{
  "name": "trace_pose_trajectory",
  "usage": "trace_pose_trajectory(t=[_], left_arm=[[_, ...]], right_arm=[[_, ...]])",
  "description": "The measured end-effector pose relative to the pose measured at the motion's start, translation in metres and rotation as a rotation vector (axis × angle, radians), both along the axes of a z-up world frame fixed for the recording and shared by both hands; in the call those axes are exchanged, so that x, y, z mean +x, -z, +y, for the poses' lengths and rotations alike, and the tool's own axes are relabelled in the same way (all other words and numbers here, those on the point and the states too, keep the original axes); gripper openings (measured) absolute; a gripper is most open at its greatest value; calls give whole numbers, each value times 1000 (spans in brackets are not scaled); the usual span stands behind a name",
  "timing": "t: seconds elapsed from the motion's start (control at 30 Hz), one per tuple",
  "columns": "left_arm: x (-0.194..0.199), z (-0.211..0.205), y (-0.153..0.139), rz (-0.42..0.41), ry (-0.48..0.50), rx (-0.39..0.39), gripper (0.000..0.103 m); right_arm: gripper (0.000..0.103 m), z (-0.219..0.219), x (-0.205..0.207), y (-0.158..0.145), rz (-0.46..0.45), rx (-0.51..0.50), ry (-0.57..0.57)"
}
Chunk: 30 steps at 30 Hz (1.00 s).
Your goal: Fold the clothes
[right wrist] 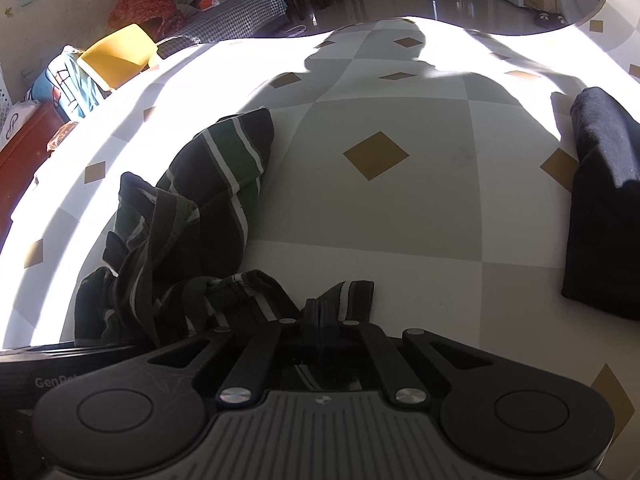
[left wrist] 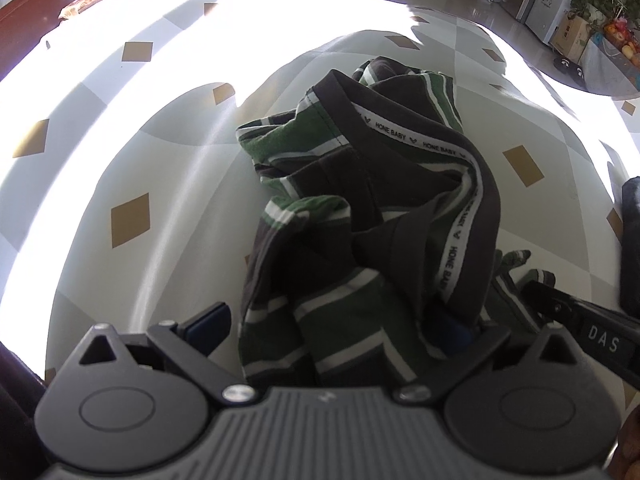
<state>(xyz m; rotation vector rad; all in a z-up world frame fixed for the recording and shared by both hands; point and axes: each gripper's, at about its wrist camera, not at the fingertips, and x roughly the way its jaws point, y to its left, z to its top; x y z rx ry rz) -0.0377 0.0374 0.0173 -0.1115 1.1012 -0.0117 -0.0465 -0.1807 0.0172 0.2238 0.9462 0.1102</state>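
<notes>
The striped shirt (left wrist: 360,216), soft and light, bunches left of the dark folded garment (right wrist: 604,200); right gripper (right wrist: 320,320) pinches its hem, left gripper (left wrist: 336,328) spread wide around the cloth, best hold likely the collar

Soft striped knit shirt (left wrist: 360,216) lies on a smooth, slightly glossy tablecloth (left wrist: 132,128).
</notes>
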Motion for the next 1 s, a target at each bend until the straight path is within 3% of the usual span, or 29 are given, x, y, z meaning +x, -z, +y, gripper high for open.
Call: trace_pose_trajectory(t=[0.2,0.37,0.5,0.67,1.0], left_arm=[[-3,3,-5,-20,8,-33,102],[-10,-13,-19,-104,93,0,102],[-9,-23,-21,-123,122,18,102],[-6,-22,-15,-93,111,12,103],[1,-17,0,-48,84,-1,103]], right_arm=[[0,-3,-3,-2,15,40,14],[35,-12,-6,-18,-91,79,58],[46,-10,-5,-29,-166,120,33],[50,-6,7,-27,-137,196,-4],[55,13,45,-11,-98,183,-85]])
